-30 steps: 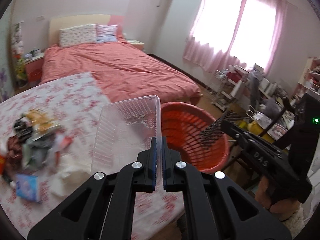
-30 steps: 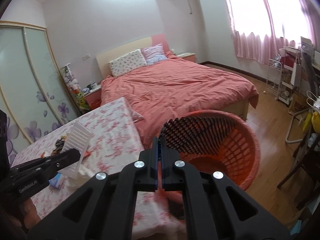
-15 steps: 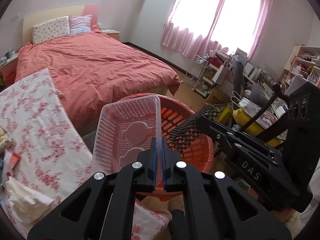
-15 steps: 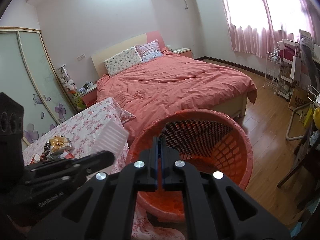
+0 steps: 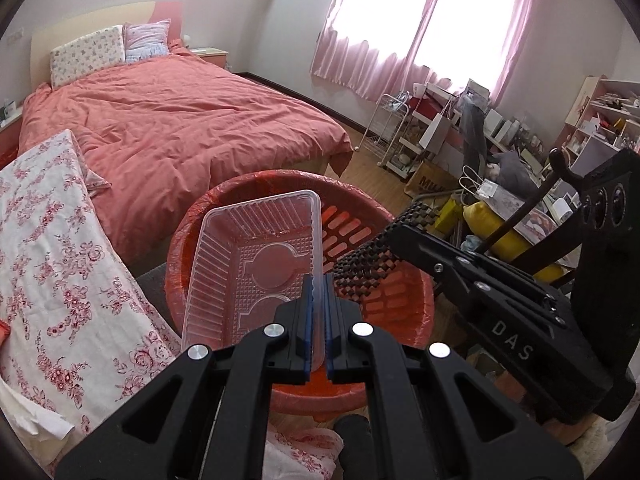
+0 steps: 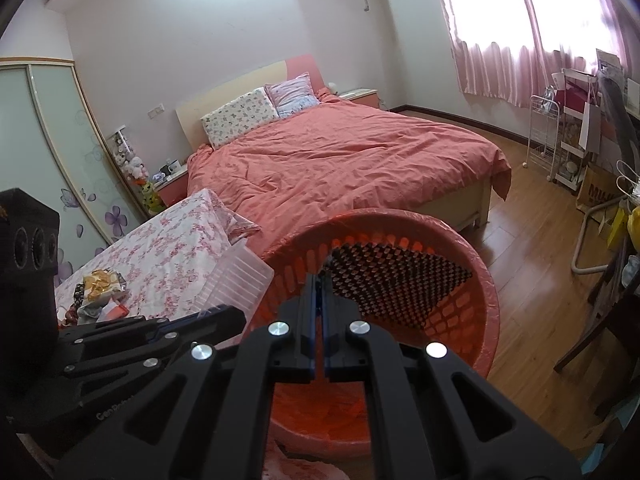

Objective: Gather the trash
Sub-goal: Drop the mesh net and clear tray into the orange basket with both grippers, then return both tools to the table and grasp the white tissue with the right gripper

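**newbie_42:** So where's the trash run at right now?

**tidybot_fan:** Mid-drop, I'd say. The left claw (image 5: 316, 312) is pinched tight on the rim of a clear plastic tray (image 5: 256, 268), and the tray hangs tilted right over the open mouth of the red basket (image 5: 384, 216). The right claw (image 6: 320, 312) is clamped on the corner of a black bumpy tray (image 6: 396, 280), and that one sits above the basket's inside too. Neither is let go yet.

**newbie_42:** Anything in the basket already?

**tidybot_fan:** Can't really tell. What I can see of the bottom is just the red liner, and the claws block a good part of it.

**newbie_42:** And what's left?

**tidybot_fan:** Plenty. On the worktop with the floral cloth (image 6: 172, 248), toward its far left edge in the right wrist view, there's still a pile of wrappers (image 6: 96, 292): something gold and crinkly, some dark bits, an orange scrap. In the left wrist view a crumpled white paper (image 5: 28, 412) lies at the near left edge of the cloth.

**newbie_42:** So two pieces about to go in, a heap still waiting.

**tidybot_fan:** That's my read. Basket stands on the floor just beside the worktop's right edge, so the trips look short.
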`<state>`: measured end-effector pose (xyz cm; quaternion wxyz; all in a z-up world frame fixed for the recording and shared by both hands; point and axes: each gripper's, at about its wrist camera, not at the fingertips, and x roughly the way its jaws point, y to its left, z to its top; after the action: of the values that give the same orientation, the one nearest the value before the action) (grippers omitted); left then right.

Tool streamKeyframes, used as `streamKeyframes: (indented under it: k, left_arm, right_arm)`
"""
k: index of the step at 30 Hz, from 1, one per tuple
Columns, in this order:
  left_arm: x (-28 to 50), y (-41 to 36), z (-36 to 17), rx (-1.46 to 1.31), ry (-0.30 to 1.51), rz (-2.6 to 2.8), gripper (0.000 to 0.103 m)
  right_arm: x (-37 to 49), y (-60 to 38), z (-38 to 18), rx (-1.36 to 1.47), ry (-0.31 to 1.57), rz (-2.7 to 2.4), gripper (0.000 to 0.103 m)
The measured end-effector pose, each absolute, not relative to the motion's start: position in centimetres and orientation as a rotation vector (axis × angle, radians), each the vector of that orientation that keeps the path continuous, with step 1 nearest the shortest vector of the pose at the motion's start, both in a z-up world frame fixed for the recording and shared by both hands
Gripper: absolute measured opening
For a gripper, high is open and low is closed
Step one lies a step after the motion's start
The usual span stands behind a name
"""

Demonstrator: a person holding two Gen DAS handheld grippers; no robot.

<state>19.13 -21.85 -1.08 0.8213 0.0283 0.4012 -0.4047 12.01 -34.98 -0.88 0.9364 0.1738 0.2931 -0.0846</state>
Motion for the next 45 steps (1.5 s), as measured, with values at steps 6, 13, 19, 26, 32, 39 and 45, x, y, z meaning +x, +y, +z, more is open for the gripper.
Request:
streamKeyframes:
  k: [6,13,19,26,32,39,45]
  left_arm:
    - [19.7,-22.4,-1.5,0.068,0.864,-0.857,0.004]
    - [20.1,-23.0,-1.9,0.073,0.873,-0.848,0.004]
    - [20.7,-22.7,-2.6,0.052,0.903,-0.818,0.019]
    - [21.1,-21.7,-2.7,0.040,0.902,-0.777,0.036]
    - [21.0,-19.6,-2.0,0.014,0.891,-0.743,0.037]
    - [18.4,-14.0,-0.2,0.057,0.790,-0.624,0.049]
    - [16.1,-7.6,0.6,0.093,0.706,-0.434,0.059]
  right_arm:
    - [12.1,-35.8,-1.0,0.366,0.594,-0.174,0.003]
    - [12.1,-36.9,-1.3,0.399,0.596,-0.164,0.008]
    - [11.8,-37.6,-1.6,0.445,0.597,-0.159,0.024]
    - [10.9,-38.2,-1.8,0.457,0.593,-0.195,0.032]
    - [10.0,-37.3,-1.2,0.426,0.591,-0.216,0.038]
    - [9.8,-32.1,-0.1,0.323,0.599,-0.167,0.038]
    - [10.5,-25.5,0.4,0.235,0.610,-0.064,0.046]
